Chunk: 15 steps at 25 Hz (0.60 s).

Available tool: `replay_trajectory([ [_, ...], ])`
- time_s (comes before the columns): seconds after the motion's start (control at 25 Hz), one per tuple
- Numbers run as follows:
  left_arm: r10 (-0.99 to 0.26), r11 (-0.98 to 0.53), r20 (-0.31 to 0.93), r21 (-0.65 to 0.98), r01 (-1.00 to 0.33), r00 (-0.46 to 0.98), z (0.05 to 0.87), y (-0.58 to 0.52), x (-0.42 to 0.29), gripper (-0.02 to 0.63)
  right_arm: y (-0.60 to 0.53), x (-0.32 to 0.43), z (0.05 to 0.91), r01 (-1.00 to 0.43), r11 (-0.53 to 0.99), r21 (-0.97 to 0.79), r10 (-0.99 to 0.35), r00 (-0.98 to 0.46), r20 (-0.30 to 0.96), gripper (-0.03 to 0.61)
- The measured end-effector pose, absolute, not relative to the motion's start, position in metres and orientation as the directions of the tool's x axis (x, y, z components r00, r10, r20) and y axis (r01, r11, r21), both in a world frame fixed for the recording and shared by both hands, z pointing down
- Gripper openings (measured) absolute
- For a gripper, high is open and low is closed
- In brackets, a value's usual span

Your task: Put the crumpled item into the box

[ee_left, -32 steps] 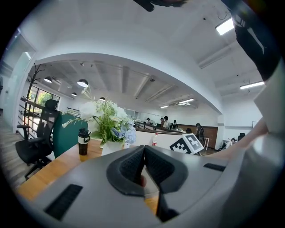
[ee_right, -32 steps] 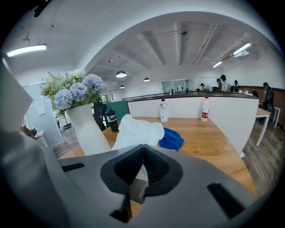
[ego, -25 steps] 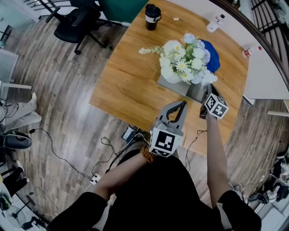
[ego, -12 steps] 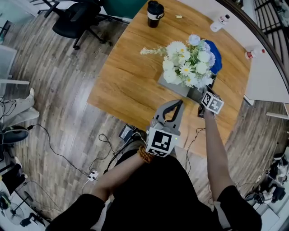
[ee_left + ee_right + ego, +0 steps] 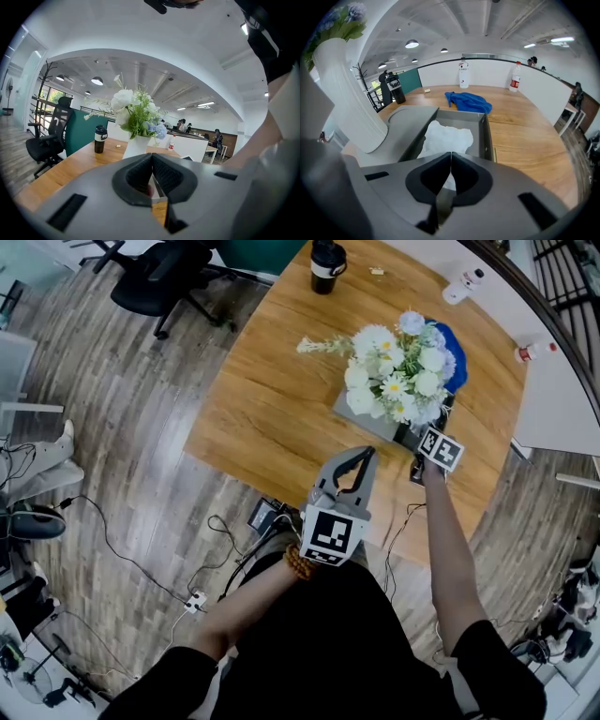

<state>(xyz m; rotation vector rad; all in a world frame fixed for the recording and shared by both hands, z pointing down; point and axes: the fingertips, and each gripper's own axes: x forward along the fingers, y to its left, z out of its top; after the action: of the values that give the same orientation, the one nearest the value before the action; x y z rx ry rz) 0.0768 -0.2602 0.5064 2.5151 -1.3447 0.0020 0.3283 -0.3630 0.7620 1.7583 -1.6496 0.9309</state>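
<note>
Right gripper [image 5: 451, 153] fingers were pinched shut on the crumpled item [image 5: 447, 138] over the box [image 5: 486, 133]. Left gripper [image 5: 152, 155] fingers were closed, empty. Likely best: release low, inside the walls.

The person wears a black short-sleeved top [image 5: 328, 643] and a brown beaded bracelet [image 5: 298, 563]. The left gripper [image 5: 152, 161] and right gripper [image 5: 451, 161] are grey with black jaw linings, and each carries a black-and-white marker cube [image 5: 333, 532].

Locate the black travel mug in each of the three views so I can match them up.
Head view: the black travel mug is at the top edge, on the table's far end, beyond the vase of flowers.
Left gripper view: the mug stands left of centre on the tabletop, left of the vase of flowers.
Right gripper view: the mug is upper left, just right of the vase.
Shared landmark: the vase of flowers.
</note>
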Motion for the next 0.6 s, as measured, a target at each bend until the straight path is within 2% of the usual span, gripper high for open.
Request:
replay_trajectory([
  [0.6,-0.809,-0.538,0.128,0.233,-0.81,0.574,0.502,-0.257,0.076,0.023,-0.354,0.33,0.753,-0.989,-0.121,-0.08,-0.63,0.015,0.776,0.032],
])
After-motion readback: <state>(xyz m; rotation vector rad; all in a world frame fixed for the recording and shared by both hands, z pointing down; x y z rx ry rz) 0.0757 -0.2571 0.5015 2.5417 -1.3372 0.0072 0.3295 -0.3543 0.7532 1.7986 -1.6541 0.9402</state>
